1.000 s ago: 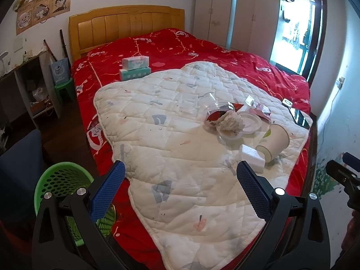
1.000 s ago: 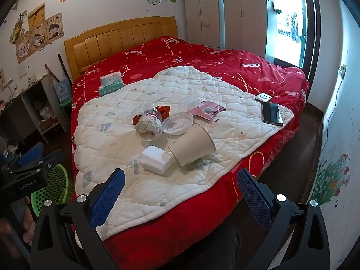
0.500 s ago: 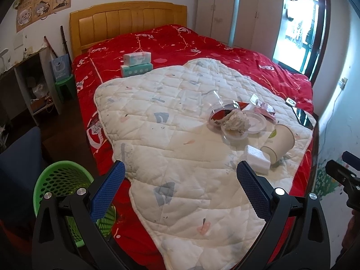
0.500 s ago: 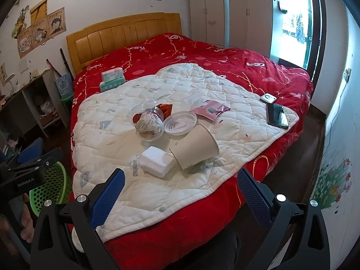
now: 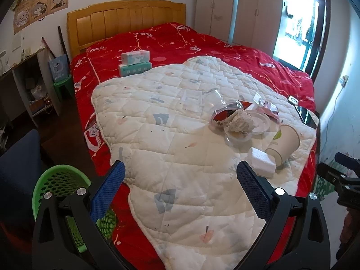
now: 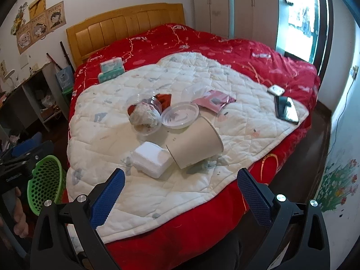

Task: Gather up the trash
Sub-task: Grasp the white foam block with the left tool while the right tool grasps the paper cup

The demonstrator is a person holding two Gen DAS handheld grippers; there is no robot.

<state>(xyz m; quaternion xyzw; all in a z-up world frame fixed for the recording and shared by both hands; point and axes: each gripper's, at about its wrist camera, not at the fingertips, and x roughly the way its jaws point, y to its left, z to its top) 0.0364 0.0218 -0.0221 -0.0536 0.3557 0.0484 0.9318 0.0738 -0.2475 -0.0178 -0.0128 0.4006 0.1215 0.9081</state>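
Note:
Trash lies on a white quilt (image 6: 108,139) spread over a red bed. A tipped paper cup (image 6: 194,145) rests beside a white foam block (image 6: 151,158). Behind them sit a clear bowl with crumpled tissue (image 6: 145,117), a white plastic lid (image 6: 180,115) and a pink wrapper (image 6: 213,101). The same cup (image 5: 284,140), foam block (image 5: 262,165) and tissue bowl (image 5: 239,123) show in the left wrist view. My right gripper (image 6: 180,187) hangs open just short of the foam and cup. My left gripper (image 5: 180,185) is open over the quilt's near part. A green mesh basket (image 5: 57,183) stands on the floor at left.
Two tissue boxes (image 5: 135,63) sit near the wooden headboard. A phone (image 6: 286,109) and a small white device (image 6: 275,90) lie at the quilt's right corner. A shelf unit (image 5: 27,85) lines the left wall, wardrobes (image 5: 238,9) the far one. A hand (image 6: 19,213) holds the other gripper.
Both grippers have moved forward and closer to the bed, so the trash pile looks larger. Both stay open and nothing has been picked up.

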